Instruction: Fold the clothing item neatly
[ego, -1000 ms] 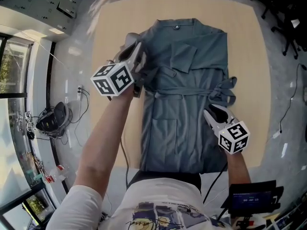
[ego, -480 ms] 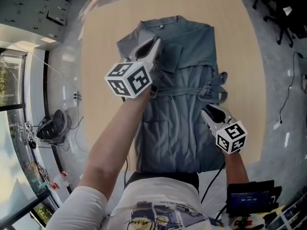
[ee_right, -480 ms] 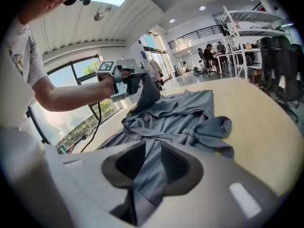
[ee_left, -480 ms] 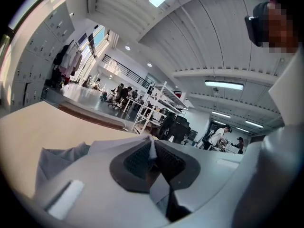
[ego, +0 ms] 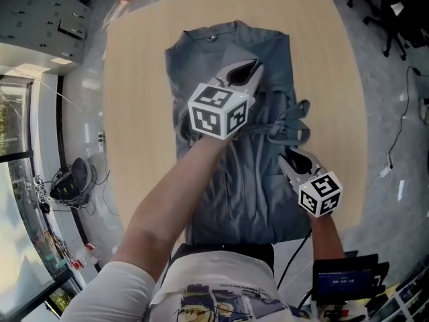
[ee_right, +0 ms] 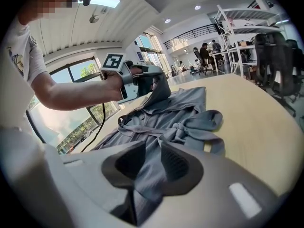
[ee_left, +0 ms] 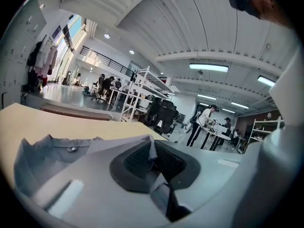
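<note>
A grey-blue belted garment (ego: pixel 251 180) lies flat on the tan table (ego: pixel 137 79), collar at the far end. My left gripper (ego: pixel 249 68) hangs over the garment's upper middle, shut on a thin fold of its cloth (ee_left: pixel 152 148), which is drawn up and over from the left side. The collar and its button (ee_left: pixel 71 149) lie below those jaws. My right gripper (ego: pixel 288 157) sits at the garment's right edge, just nearer than the tied belt (ego: pixel 289 121), and is shut on the cloth (ee_right: pixel 148 167). From there the left gripper (ee_right: pixel 151 83) shows holding lifted cloth.
Office chairs (ego: pixel 395 19) stand beyond the table's far right corner. A small screen device (ego: pixel 343 278) sits near the person's right side. Cables and a dark bag (ego: pixel 70 170) lie on the floor at left. Shelves and people (ee_left: pixel 202 122) fill the room behind.
The left gripper has travelled right from the garment's left edge to over its middle, carrying the cloth with it. The right gripper has hardly shifted.
</note>
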Action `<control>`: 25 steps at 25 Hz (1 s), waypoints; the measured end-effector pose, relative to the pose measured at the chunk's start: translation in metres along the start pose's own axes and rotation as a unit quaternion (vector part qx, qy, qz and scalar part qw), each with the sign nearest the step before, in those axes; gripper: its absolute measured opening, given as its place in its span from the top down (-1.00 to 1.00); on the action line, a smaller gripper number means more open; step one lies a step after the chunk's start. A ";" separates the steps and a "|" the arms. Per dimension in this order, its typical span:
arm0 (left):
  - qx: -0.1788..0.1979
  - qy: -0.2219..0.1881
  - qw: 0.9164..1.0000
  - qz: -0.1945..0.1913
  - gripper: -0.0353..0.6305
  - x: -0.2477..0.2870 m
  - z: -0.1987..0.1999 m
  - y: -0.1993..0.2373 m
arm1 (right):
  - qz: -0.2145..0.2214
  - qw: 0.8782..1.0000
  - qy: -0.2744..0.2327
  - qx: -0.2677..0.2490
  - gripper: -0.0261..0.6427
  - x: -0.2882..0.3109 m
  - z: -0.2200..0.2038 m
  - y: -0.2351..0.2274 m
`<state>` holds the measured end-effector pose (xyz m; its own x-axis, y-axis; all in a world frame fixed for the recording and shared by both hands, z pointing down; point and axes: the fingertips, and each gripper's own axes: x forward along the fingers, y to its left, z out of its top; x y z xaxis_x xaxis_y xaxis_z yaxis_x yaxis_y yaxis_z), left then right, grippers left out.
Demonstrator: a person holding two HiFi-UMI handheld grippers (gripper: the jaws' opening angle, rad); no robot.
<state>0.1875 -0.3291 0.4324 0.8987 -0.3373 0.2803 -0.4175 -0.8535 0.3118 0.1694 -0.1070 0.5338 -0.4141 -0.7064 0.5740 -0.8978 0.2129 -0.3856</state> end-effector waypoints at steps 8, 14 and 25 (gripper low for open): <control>0.057 0.112 0.992 0.003 0.67 0.034 -0.057 -0.009 | -0.010 1.000 0.004 0.015 0.65 -0.008 -0.012 -0.011; 0.117 0.161 0.979 -0.047 0.50 0.050 -0.080 -0.045 | -0.014 1.000 -0.004 0.024 0.65 -0.011 -0.014 -0.021; 0.109 0.124 0.985 -0.049 0.59 0.027 -0.066 -0.051 | -0.030 0.999 -0.014 0.013 0.65 -0.022 -0.009 -0.025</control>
<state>0.2247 -0.2685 0.4843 0.8613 -0.1654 0.4804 -0.2679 -0.9513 0.1527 0.1996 -0.0908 0.5369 -0.3545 -0.7365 0.5761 -0.9166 0.1521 -0.3697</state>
